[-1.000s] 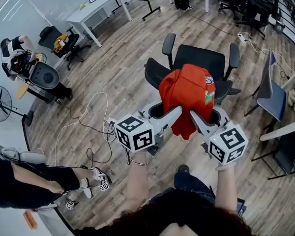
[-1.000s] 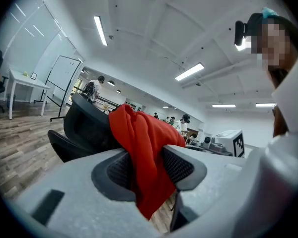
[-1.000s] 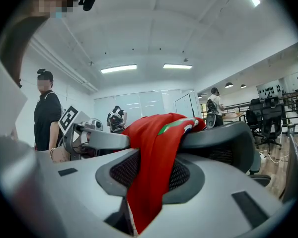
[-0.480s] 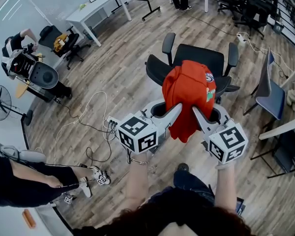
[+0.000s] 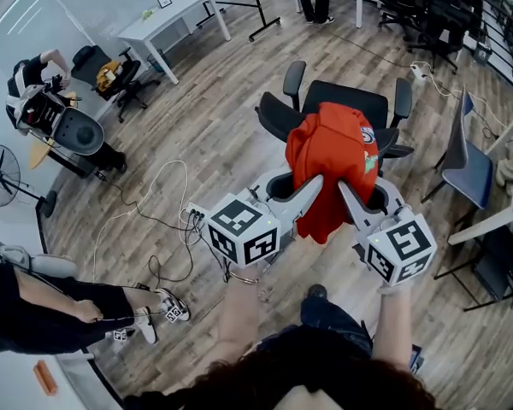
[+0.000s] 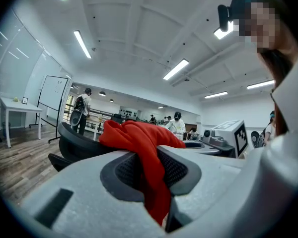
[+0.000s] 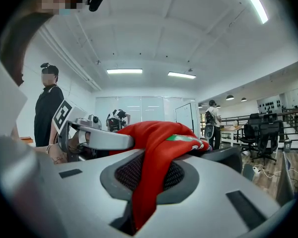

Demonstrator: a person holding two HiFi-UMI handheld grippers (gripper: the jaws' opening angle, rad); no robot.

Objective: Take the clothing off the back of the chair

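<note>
A red garment (image 5: 331, 165) with a green and white print hangs between my two grippers, in front of the black office chair (image 5: 346, 102). My left gripper (image 5: 318, 184) is shut on the cloth's left side, where red fabric (image 6: 149, 167) is pinched between the dark pads. At the cloth's right side my right gripper (image 5: 343, 189) is shut on it too, with red fabric (image 7: 151, 182) drooping out of its jaws. The garment's top still lies near the chair's backrest; whether it touches is hidden.
A blue-grey chair (image 5: 472, 165) stands at the right. A white table (image 5: 167, 15) is at the far left, with a seated person (image 5: 34, 101) and a fan (image 5: 2, 180) beyond. Cables (image 5: 158, 220) trail on the wood floor. Another person's legs (image 5: 77, 301) are at the near left.
Both grippers closed on the red garment and rose a little with it. The cloth now sits higher and slightly farther right, bunched up off the chair's backrest.
</note>
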